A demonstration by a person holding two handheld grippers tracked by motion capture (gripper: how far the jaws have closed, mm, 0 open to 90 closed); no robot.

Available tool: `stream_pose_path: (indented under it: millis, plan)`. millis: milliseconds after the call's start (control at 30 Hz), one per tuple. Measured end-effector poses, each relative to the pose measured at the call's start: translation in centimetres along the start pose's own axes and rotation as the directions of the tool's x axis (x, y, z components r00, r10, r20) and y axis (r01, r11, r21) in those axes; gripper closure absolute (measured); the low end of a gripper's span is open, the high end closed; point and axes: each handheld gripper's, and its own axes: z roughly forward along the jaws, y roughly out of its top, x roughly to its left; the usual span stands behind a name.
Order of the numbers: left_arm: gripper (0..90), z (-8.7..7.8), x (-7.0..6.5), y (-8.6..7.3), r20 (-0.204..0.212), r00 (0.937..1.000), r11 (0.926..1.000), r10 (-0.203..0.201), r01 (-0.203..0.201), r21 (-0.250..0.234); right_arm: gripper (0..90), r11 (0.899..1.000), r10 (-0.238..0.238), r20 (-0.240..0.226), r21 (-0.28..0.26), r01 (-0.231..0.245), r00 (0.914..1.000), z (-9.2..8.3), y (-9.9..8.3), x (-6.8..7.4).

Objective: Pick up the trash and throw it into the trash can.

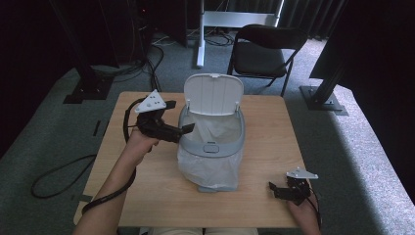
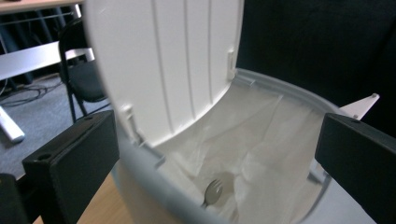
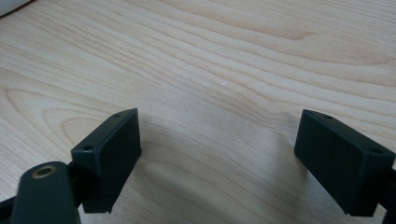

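We hold left gripper [image 1: 188, 128] wide at bin [image 1: 211, 147] rim, centre frame; fork [image 2: 212, 192] lies inside bag. Right gripper [image 1: 275, 189] wide, idle lower right.

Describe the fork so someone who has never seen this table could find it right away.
Start at the small grey bin in the middle of the wooden table, its white lid standing open. Look inside the white bag liner: the fork lies at the bottom, tines up. It is the one grey, metallic-looking item against the white plastic.
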Motion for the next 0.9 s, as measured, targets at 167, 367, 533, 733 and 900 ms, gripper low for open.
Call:
stream_pose_path:
  millis: [167,367,533,733,900]
  plan:
    - [0.0,-1.0,0.7,-1.3,-0.020,0.9991,0.9993,-0.037,0.037,-0.003,13.6,1.000,0.000,0.000,0.000,0.000,1.0000,0.0,0.0,0.0]
    - [0.0,-2.1,1.4,-2.7,-0.064,0.9955,0.9976,-0.069,0.069,-0.009,13.6,1.000,0.000,0.000,0.000,0.000,1.0000,0.0,0.0,0.0]
    - [0.0,-2.9,1.7,-3.5,-0.093,0.9930,0.9974,-0.072,0.072,-0.003,13.6,1.000,0.000,-0.001,-0.001,0.000,1.0000,0.0,0.0,0.0]
    - [0.0,-3.7,1.9,-4.6,-0.128,0.9889,0.9971,-0.076,0.076,-0.005,13.6,1.000,0.001,0.000,-0.001,-0.001,1.0000,0.0,0.0,0.0]
    - [0.0,-4.0,2.2,-6.0,-0.157,0.9840,0.9960,-0.084,0.087,0.017,13.5,1.000,0.001,0.000,-0.001,-0.001,1.0000,0.0,0.0,0.0]
